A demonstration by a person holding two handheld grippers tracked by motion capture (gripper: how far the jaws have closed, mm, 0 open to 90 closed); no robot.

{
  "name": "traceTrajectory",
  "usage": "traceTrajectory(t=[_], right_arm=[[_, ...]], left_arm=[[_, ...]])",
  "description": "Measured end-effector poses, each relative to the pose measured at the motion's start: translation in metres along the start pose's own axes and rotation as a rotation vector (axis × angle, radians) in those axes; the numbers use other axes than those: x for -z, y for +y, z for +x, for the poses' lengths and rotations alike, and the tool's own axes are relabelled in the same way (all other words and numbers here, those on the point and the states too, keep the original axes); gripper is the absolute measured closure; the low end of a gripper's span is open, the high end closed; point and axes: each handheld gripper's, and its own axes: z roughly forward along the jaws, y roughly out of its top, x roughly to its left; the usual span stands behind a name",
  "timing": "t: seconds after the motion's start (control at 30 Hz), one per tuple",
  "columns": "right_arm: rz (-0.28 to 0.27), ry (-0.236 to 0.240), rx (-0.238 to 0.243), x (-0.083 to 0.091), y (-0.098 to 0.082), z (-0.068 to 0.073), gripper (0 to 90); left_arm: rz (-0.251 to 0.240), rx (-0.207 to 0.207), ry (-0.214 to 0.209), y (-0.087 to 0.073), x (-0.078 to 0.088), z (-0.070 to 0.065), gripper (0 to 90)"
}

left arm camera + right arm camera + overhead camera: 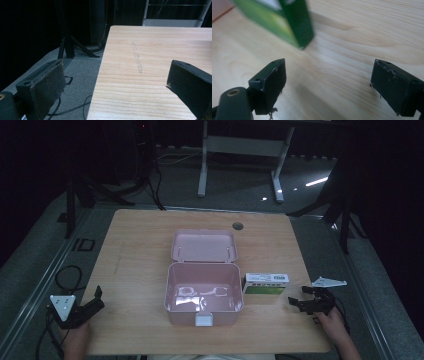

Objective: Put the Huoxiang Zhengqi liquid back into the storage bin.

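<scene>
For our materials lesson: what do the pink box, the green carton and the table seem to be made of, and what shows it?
Pink box: probably moulded plastic, smooth and slightly glossy; light glints on its inner floor.
Green carton: likely printed cardboard, with sharp folded edges and flat faces.
Table: pale wood or wood-look laminate, matt; grain lines run across it, but which one is unclear.

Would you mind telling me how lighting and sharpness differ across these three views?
High view: dim, dark surroundings, glare patches inside the open pink box. Left gripper view: fairly sharp table grain, black background. Right gripper view: brightest; the green carton is smeared by blur, and soft shadows lie near the right claw.
</scene>
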Motion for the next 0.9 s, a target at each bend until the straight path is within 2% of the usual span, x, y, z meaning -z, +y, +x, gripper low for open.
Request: traceTrajectory(t=[0.07,0.13,0.3,0.43,0.5,0.57,0.6,0.73,0.77,0.8,0.9], right_arm=[[0.027,0.051,0.040,0.000,0.002,0.002,12.5],[0.052,0.078,0.080,0.000,0.005,0.004,12.4],[0.157,0.164,0.178,-0.001,0.009,0.014,12.1],[0.245,0.196,0.249,-0.001,0.015,0.023,12.0],[0.271,0.184,0.286,0.000,0.018,0.028,11.5],[0.281,0.188,0.294,0.001,0.020,0.029,11.5],[0.318,0.189,0.327,0.002,0.025,0.034,12.2],[0.444,0.201,0.392,0.002,0.034,0.046,12.3],[0.444,0.201,0.392,0.002,0.034,0.046,12.3],[0.505,0.205,0.437,0.000,0.038,0.052,12.2],[0.562,0.200,0.479,-0.001,0.044,0.060,12.2]], left_arm=[[0.001,-0.001,0.000,0.000,0.000,0.000,2.1],[0.001,0.000,-0.001,0.000,0.000,0.000,2.1],[0.000,0.001,-0.001,0.000,0.000,0.000,2.1],[0.002,0.000,-0.001,0.000,0.000,0.000,2.1],[0.002,0.002,-0.001,0.000,0.000,0.000,2.1],[0.002,0.002,-0.001,0.000,0.000,0.000,2.1],[-0.002,0.011,-0.004,0.000,0.000,0.001,2.1],[0.001,0.000,-0.007,0.000,0.000,0.000,2.1],[0.001,0.000,-0.007,0.000,0.000,0.000,2.1],[0.001,0.003,-0.008,0.000,0.000,0.000,2.1],[0.001,0.001,-0.008,0.000,0.000,0.000,2.1]])
